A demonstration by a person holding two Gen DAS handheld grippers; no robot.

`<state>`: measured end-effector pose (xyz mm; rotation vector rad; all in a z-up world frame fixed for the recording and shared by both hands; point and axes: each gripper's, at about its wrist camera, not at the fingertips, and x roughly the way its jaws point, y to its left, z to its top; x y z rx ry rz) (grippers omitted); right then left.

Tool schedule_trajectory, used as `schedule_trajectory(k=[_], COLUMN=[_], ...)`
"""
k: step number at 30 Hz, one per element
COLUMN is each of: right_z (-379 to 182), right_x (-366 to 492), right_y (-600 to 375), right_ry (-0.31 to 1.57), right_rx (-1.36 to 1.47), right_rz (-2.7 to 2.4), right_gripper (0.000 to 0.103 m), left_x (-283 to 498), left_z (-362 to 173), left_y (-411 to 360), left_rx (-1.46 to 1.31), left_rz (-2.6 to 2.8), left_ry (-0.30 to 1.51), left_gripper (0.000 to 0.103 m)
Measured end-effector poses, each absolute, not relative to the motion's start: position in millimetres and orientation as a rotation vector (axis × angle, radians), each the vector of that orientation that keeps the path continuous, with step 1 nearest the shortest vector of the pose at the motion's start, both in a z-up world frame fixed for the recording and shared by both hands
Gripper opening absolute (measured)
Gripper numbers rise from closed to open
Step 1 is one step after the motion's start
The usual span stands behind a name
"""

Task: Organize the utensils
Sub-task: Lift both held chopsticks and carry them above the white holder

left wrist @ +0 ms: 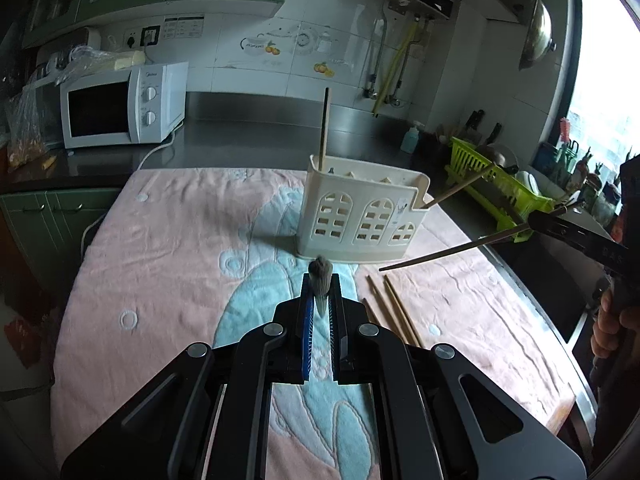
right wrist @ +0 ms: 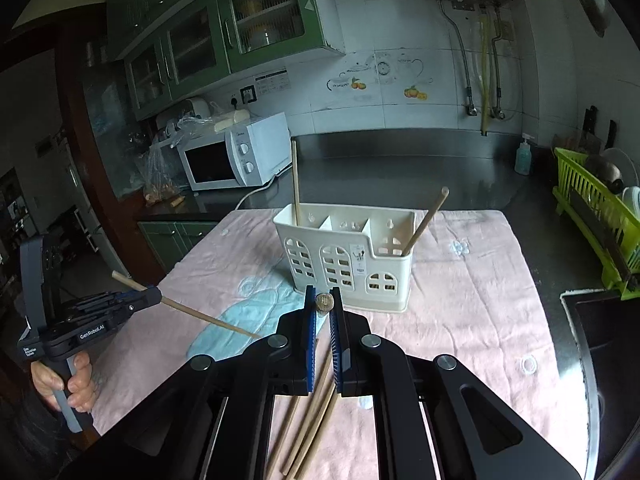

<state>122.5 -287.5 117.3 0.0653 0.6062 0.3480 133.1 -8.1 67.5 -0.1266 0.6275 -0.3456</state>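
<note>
Wooden chopsticks are the things being sorted. One chopstick (right wrist: 210, 319) is sitting clamped in the left gripper (left wrist: 320, 280), whose fingers are closed tight on it, its blunt end poking out between the blue pads. Another chopstick (left wrist: 452, 253) is being held the same way by the right gripper (right wrist: 324, 301), fingers shut on the shaft, with its round end showing between the fingertips. Both are hanging in the air above the cloth, near the front of the cream utensil holder (right wrist: 348, 264).

Inside that holder, one chopstick (right wrist: 295, 184) is standing nearly upright in the left compartment and a second (right wrist: 424, 220) is leaning out of the low right compartment. Three or so loose chopsticks (right wrist: 316, 412) are lying together on the pink and blue towel (left wrist: 160, 260) just below the right gripper.

A person's hand (right wrist: 76, 384) is gripping the left tool's handle. Further out on the dark desk (right wrist: 400, 176), a white microwave (left wrist: 120, 108) is sitting at the left and a green dish rack (right wrist: 592, 216) at the right.
</note>
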Motion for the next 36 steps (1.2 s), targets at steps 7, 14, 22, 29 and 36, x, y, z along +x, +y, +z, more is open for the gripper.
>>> schedule_trajectory(k=[7,14,22,29,36], right_z=[173,215,216,199,179], right_x=[135,158,193,219,242], right_y=[-304,-310,-314,-319,-312], right_ry=[0.593,0.596,0.65,0.699,0.765], right_rx=[0.019,-0.054,-0.104,-0.092,-0.099], right_rz=[0.362,0.325,0.287,0.295,0.32], right_gripper=[0.006,0.006,0.006,0.006,0.006], left_x=[155,183,235,287,317], left_z=[115,177,218,203,174], left_y=[-20,-32,-54,-72,-73], left_rx=[-0.081,-0.084,-0.113,-0.097,-0.084], left_rz=[-0.38,-0.377,-0.327,-0.271,-0.243], left_ry=[0.563,0.435,0.337,0.401,0.457], left_gripper=[0.006,0.006,0.006,0.006,0.006])
